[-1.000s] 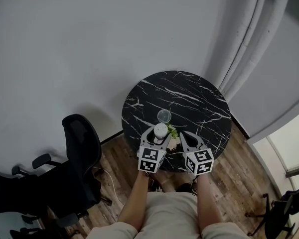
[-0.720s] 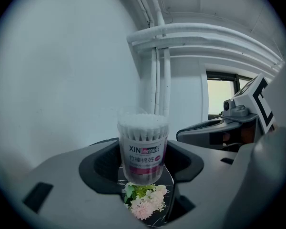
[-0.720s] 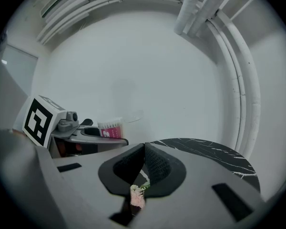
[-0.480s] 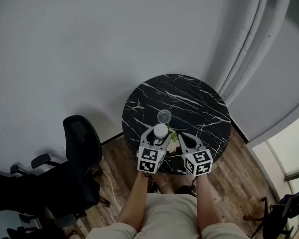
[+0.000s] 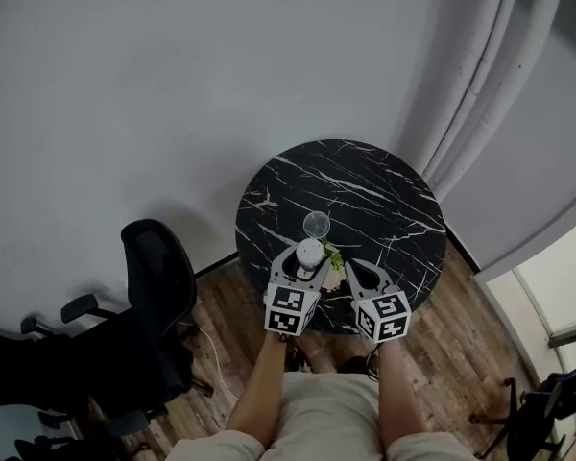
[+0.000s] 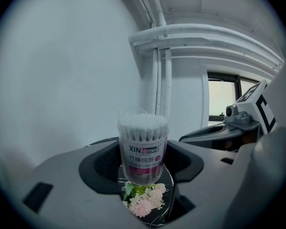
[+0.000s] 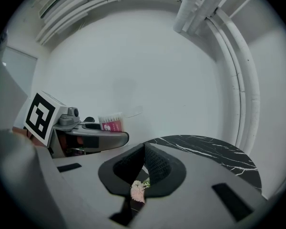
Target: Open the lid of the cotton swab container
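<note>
White wall point(image 5: 173, 94), round black marble table point(image 5: 365, 190). Left gripper point(image 5: 305, 257) is clamped on the cotton swab container point(image 6: 143, 149), which stands upright between its pads, swab tips showing at the top. Pink-and-white flower sprig point(image 6: 144, 200) lies on the table just under those jaws. Right gripper point(image 7: 144, 149) sits just beside the left, jaws closed together, holding nothing.

Found the far half and right side of the round marble table point(image 5: 365, 185) bare, open to a reach from above. Met obstacles only along the near edge: cotton swab container point(image 5: 310, 251) upright, clamped in the left gripper point(image 5: 309, 258); clear round piece point(image 5: 316, 224) just beyond it; flower sprig point(image 5: 333, 257) lying between that gripper and the closed right gripper point(image 5: 350, 264). Left little gap there. Noted an office chair point(image 5: 158, 272) crowding the floor left of the table.
</note>
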`<control>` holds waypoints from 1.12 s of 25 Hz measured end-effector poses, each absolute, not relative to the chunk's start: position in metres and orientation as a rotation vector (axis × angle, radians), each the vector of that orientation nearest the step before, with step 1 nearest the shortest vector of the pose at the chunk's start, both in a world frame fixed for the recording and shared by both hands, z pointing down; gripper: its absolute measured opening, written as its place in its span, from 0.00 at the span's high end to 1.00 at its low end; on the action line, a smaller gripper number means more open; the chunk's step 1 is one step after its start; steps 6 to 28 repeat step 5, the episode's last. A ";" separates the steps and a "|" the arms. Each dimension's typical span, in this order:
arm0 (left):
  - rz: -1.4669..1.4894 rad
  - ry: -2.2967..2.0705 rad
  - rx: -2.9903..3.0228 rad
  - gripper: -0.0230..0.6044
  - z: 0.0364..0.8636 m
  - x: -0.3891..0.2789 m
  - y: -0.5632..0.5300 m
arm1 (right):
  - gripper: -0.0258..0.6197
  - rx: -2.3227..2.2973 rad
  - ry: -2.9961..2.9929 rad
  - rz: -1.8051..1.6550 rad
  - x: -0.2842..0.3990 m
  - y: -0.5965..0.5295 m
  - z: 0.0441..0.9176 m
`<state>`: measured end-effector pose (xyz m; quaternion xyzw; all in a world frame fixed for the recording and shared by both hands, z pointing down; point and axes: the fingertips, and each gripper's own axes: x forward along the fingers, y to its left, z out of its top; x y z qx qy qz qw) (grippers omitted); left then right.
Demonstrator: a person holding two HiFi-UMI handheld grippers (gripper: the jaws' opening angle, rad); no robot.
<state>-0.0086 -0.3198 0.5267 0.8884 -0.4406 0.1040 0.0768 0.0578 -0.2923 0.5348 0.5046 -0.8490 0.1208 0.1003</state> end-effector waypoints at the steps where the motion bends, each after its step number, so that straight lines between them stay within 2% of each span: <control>1: 0.312 -1.320 2.662 0.54 0.527 -0.008 -0.319 | 0.91 1.491 -2.509 0.358 0.058 -0.292 0.535; 28: 0.313 -1.320 2.659 0.54 0.530 -0.007 -0.319 | 0.91 1.488 -2.509 0.363 0.059 -0.289 0.539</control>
